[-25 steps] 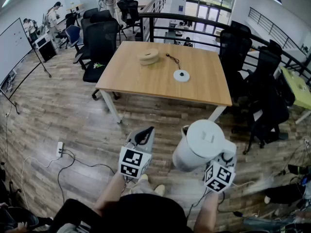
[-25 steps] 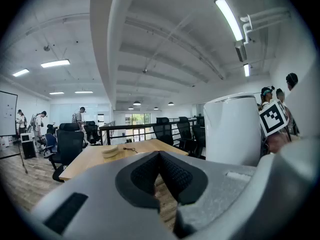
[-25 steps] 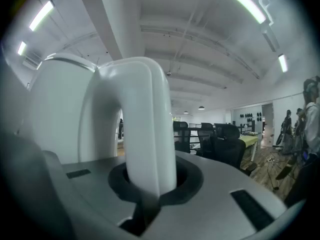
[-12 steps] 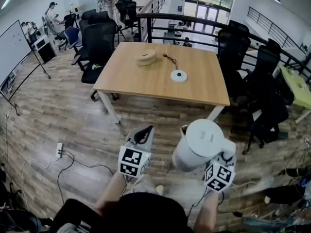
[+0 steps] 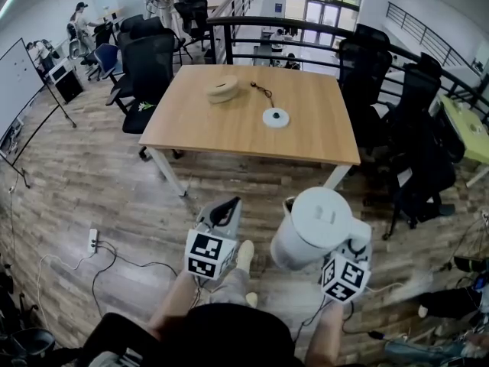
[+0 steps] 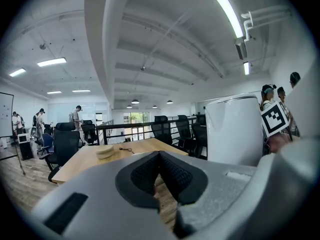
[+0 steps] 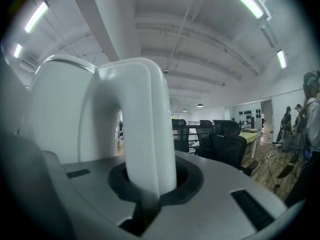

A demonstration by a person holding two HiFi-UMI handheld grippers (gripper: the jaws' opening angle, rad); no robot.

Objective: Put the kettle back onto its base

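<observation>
Kettle (image 5: 315, 226): white, lid on, upright, in air above wood floor (image 5: 114, 189). Handle (image 7: 147, 134) clamped between jaws of right gripper (image 5: 350, 249), body just ahead of it. Base (image 5: 276, 117): well ahead of both grippers, bare on table (image 5: 214, 132), cord (image 5: 263, 92) just beyond. Left gripper (image 5: 223, 214): just left of kettle, jaws pressed together, nothing between. Round wooden object (image 5: 222, 89): far ahead, left of base.
</observation>
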